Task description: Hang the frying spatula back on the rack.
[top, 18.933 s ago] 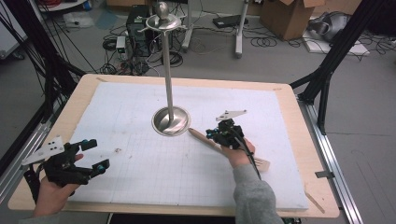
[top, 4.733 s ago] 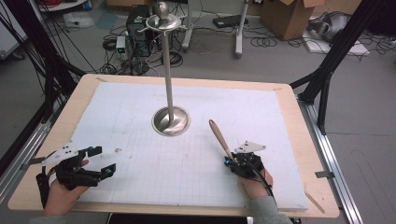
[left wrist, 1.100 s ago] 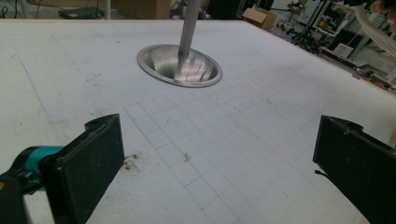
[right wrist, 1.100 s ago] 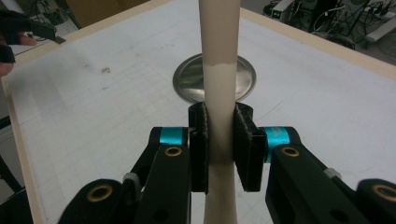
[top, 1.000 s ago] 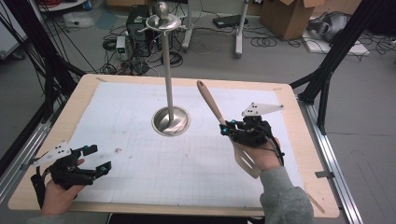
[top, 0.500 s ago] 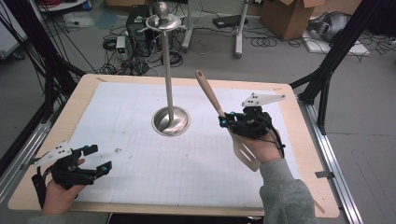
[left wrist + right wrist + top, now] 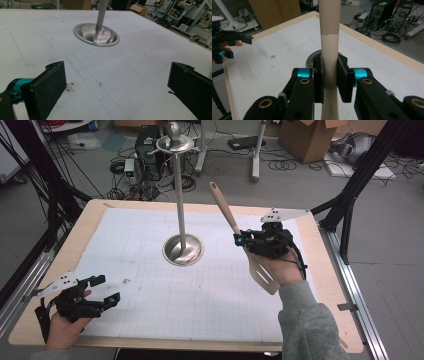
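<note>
Even, soft, shadowless indoor light

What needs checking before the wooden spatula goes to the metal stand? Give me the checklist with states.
1. Right gripper clamped on the pale wooden spatula handle: ok.
2. Spatula lifted off the white gridded mat: ok.
3. Tall metal stand with round base upright: ok.
4. Left gripper, jaws open, resting away from the stand: ok.
5. Hooks on the stand's top disc free: cannot tell.
</note>
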A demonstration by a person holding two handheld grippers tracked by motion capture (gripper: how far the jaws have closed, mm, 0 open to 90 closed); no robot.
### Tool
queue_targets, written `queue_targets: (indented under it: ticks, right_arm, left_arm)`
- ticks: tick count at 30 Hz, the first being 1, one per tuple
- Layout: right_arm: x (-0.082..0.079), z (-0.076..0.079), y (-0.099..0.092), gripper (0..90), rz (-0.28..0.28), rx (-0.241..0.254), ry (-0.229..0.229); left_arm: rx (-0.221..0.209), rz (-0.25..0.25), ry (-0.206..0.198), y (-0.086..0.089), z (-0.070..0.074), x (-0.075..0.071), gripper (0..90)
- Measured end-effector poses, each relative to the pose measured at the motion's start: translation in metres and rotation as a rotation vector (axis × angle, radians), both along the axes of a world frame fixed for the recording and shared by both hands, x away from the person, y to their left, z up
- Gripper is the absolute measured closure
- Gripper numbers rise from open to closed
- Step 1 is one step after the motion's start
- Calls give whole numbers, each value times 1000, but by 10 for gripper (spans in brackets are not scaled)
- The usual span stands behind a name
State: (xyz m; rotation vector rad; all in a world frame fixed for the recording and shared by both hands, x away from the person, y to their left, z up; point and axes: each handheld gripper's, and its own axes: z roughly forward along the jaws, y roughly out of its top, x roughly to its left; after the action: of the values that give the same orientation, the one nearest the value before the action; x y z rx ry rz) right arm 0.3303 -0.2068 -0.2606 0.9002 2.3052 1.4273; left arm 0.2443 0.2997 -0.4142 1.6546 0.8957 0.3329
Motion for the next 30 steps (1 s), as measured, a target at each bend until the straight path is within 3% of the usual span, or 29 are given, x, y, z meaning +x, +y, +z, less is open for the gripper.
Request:
queue_targets:
  ticks: [30]
  right_arm:
    - [15, 30, 9, 778, 10, 15, -10]
  left_arm:
    - [-10, -13, 6, 0, -1, 1, 25]
